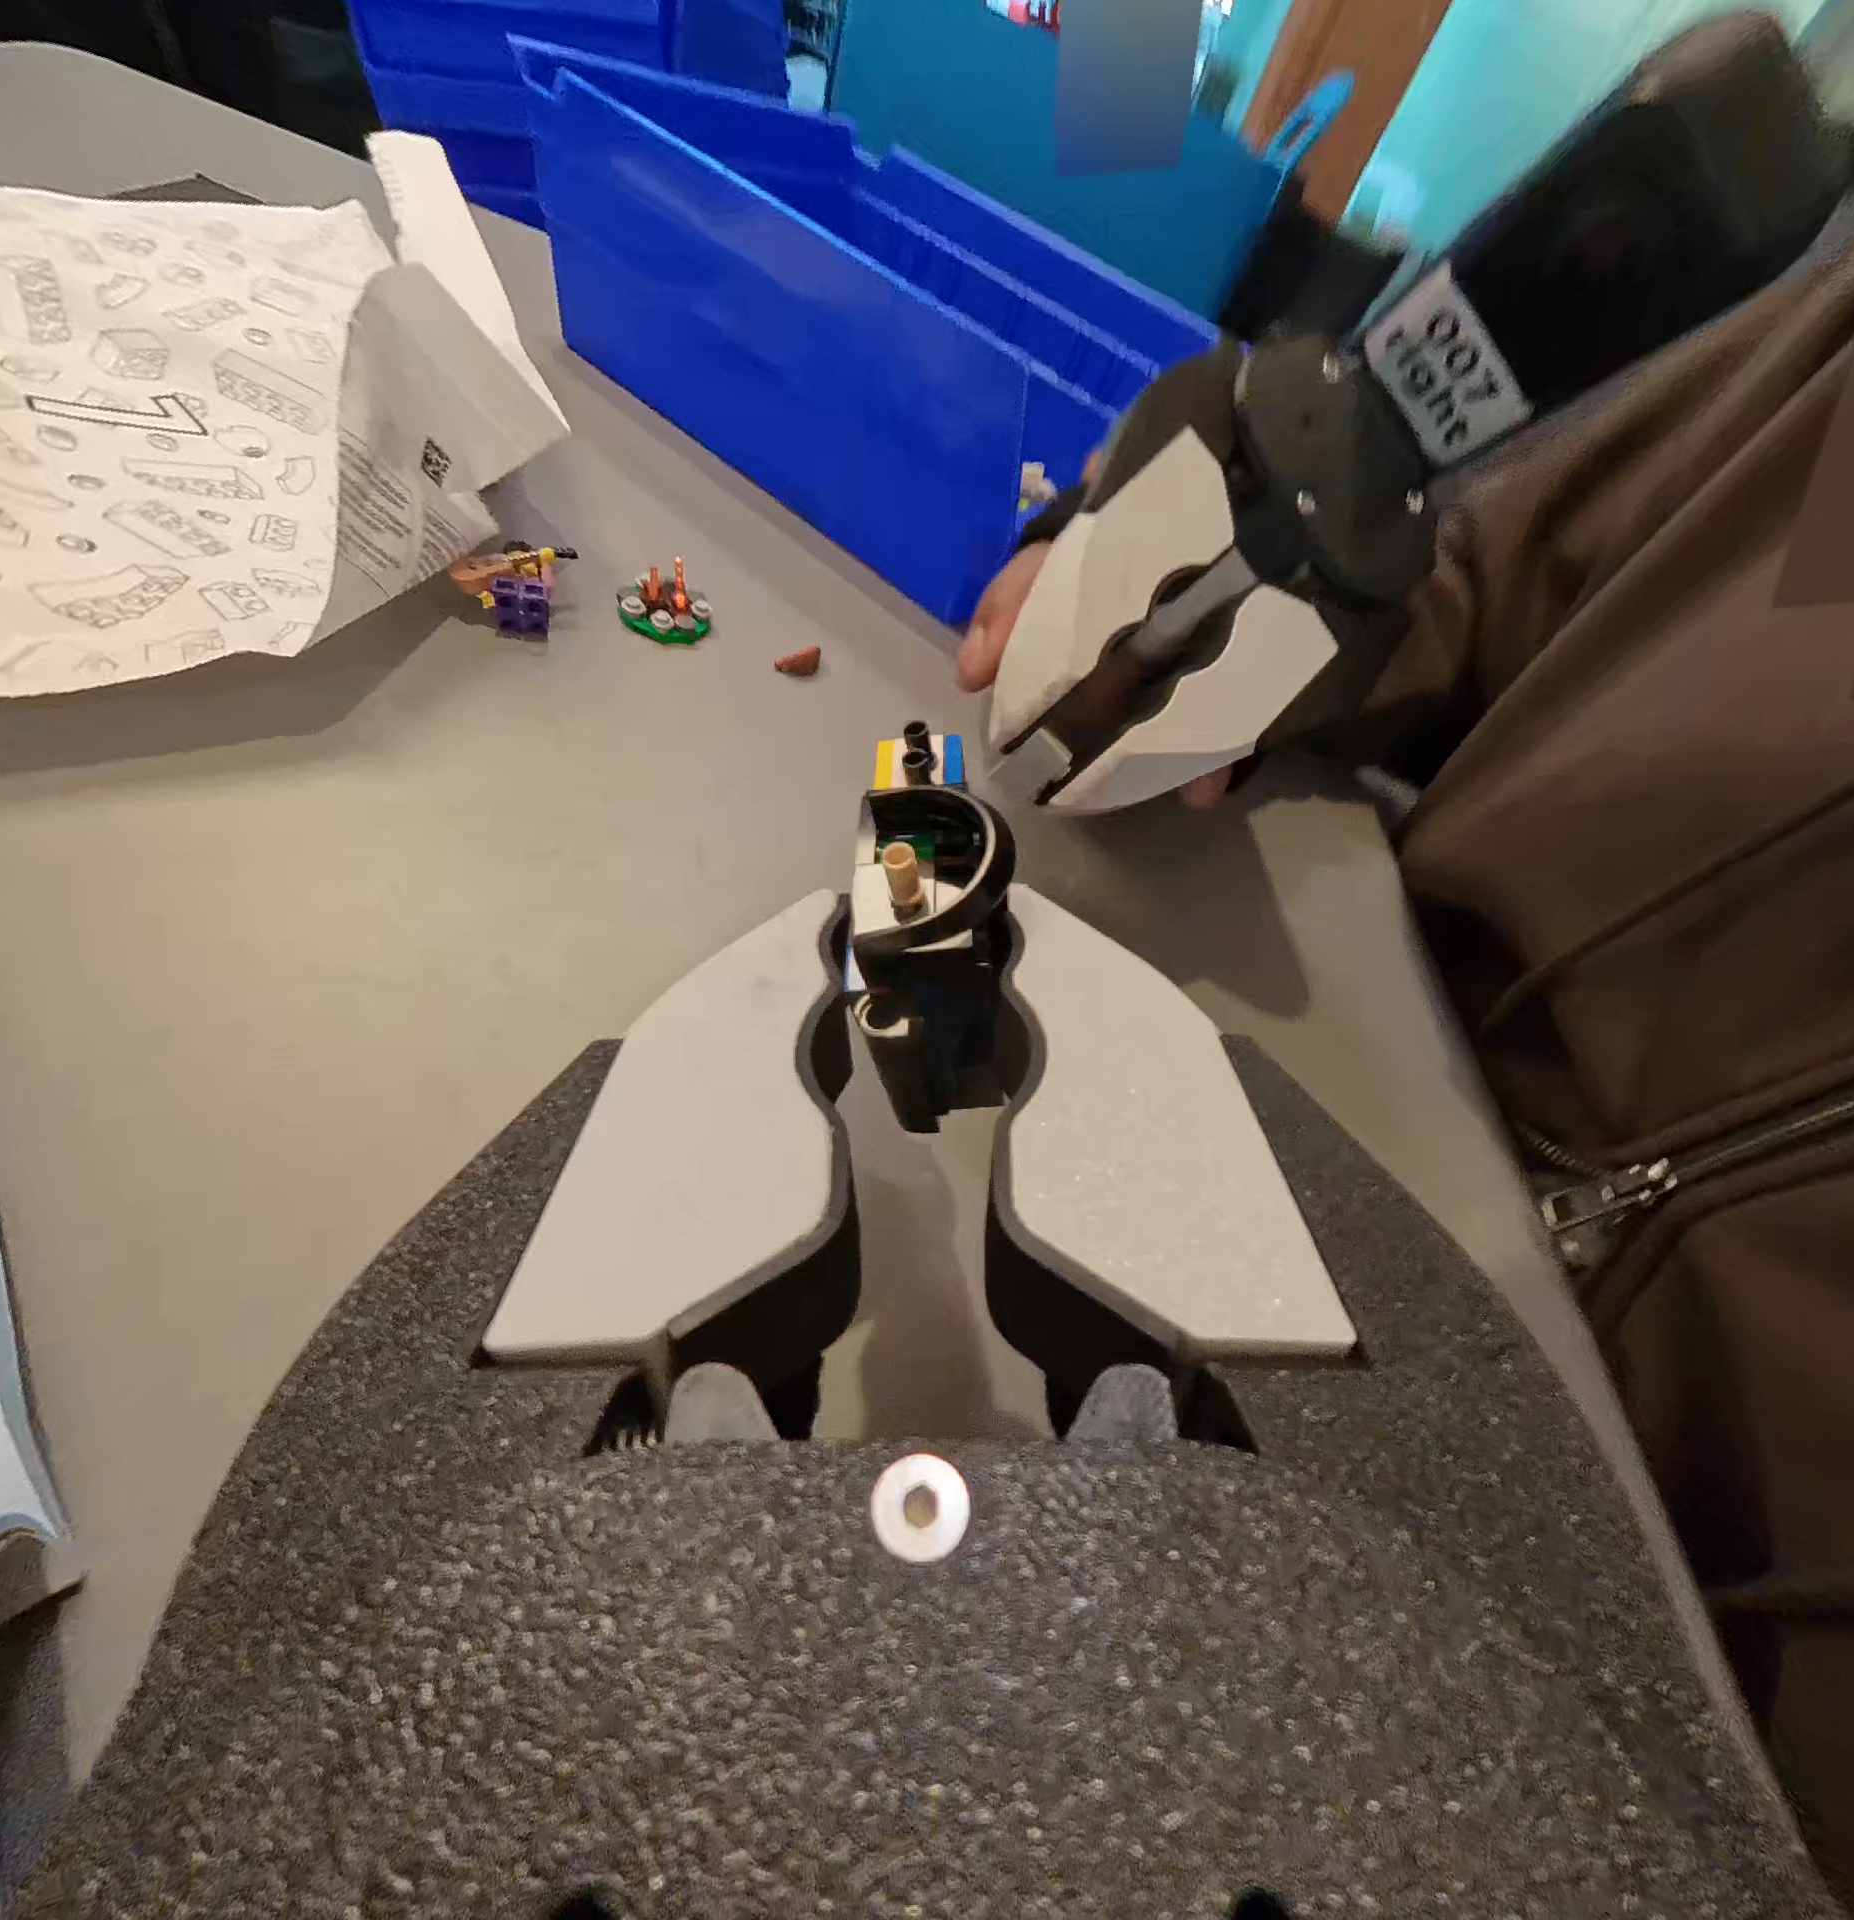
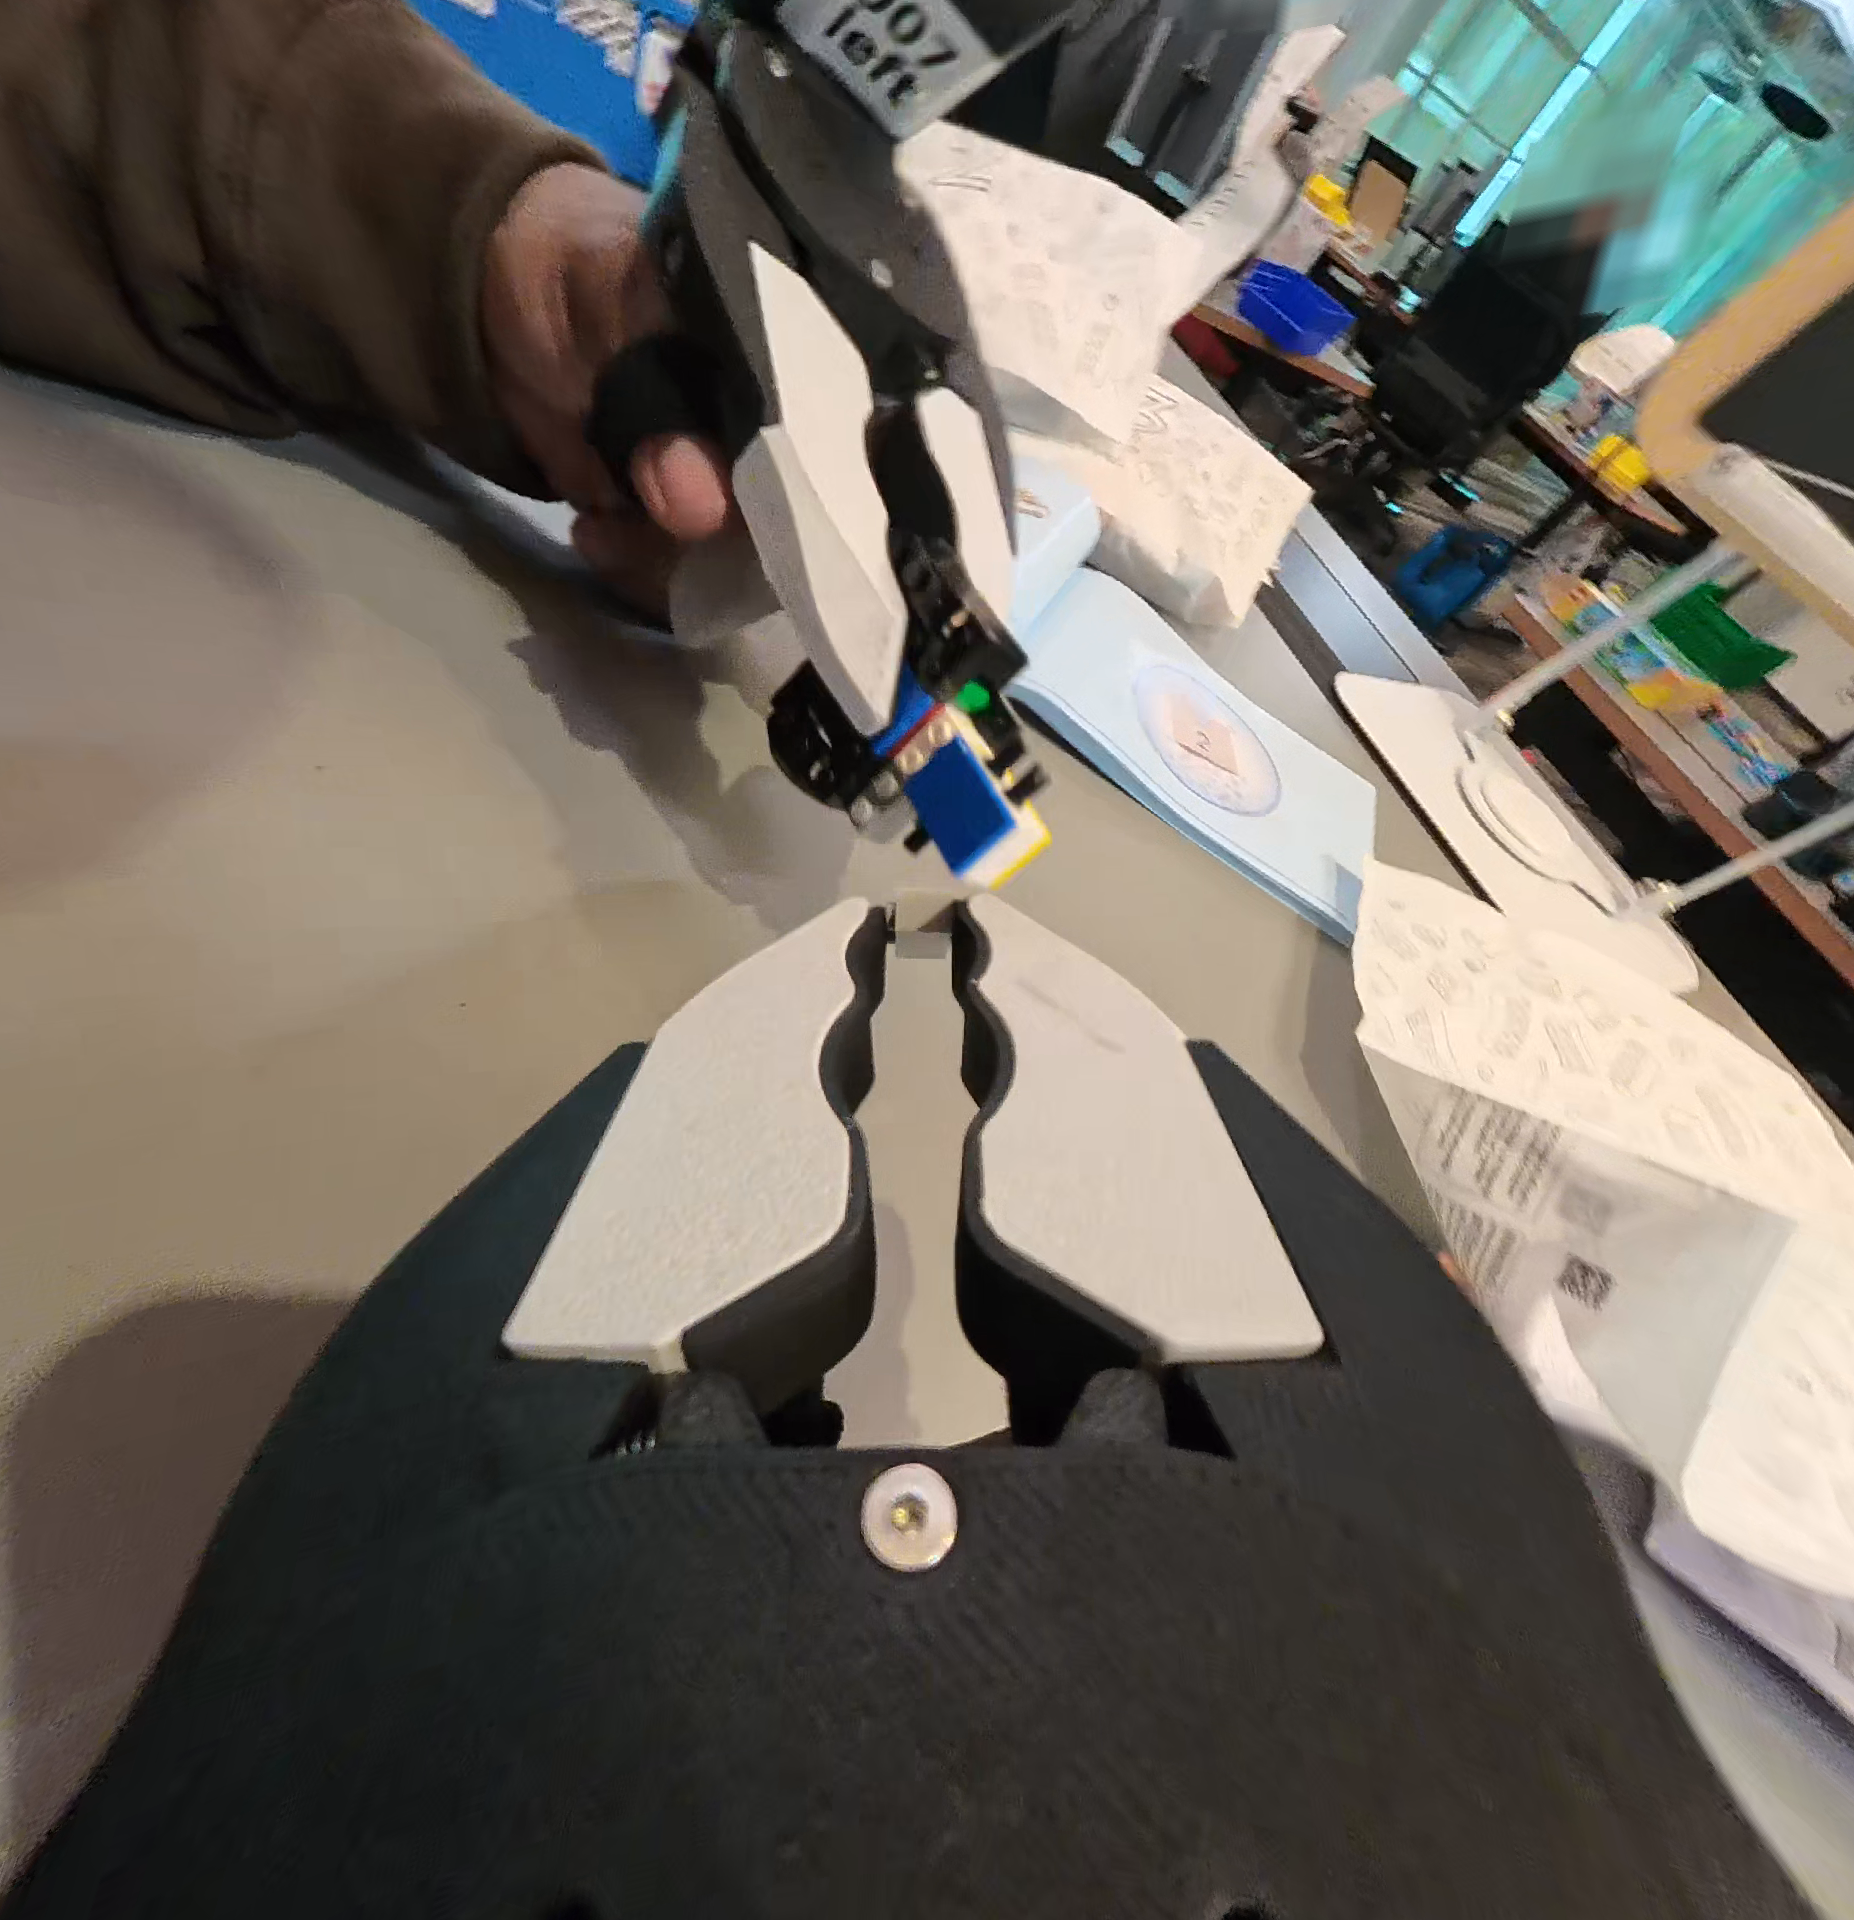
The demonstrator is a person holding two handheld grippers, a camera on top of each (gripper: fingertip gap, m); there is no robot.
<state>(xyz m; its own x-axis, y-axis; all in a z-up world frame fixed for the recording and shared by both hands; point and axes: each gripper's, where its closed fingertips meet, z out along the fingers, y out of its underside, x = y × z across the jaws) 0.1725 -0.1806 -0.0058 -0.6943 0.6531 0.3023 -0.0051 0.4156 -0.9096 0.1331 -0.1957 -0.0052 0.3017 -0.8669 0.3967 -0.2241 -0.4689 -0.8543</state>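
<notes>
Brick model [image 1: 928, 935], a black assembly with a curved black piece, a tan peg and a blue, white and yellow block at its far end, sits clamped between the fingers [image 1: 757, 1039] of your left gripper [image 1: 923, 914]; both pads press on its black body, and the striped block projects beyond the fingertips. In the right wrist view the same model [image 2: 944, 748] hangs clear of the grey desk [image 2: 279, 831], tilted with the striped block lowest.

Your right gripper [image 2: 921, 925] has its fingers [image 2: 1089, 1091] closed on a small light grey brick [image 2: 923, 930], which is pinched at the very tips and lies just below the model's blue face, near it but apart. From the left wrist view, the right gripper [image 1: 1048, 774] stands just beside the striped end without touching it, and what it holds cannot be made out there.

Background, left wrist view: a printed paper bag [image 1: 175, 416] lies at the left, with a small purple figure [image 1: 518, 587], a round green plate of tiny pieces [image 1: 665, 608] and a loose brown piece [image 1: 798, 661] on the desk beyond the model, and blue bins [image 1: 798, 343] behind. A pale blue booklet [image 2: 1214, 758] lies open to the right in the right wrist view. A brown sleeve [image 1: 1629, 831] fills the right margin.
</notes>
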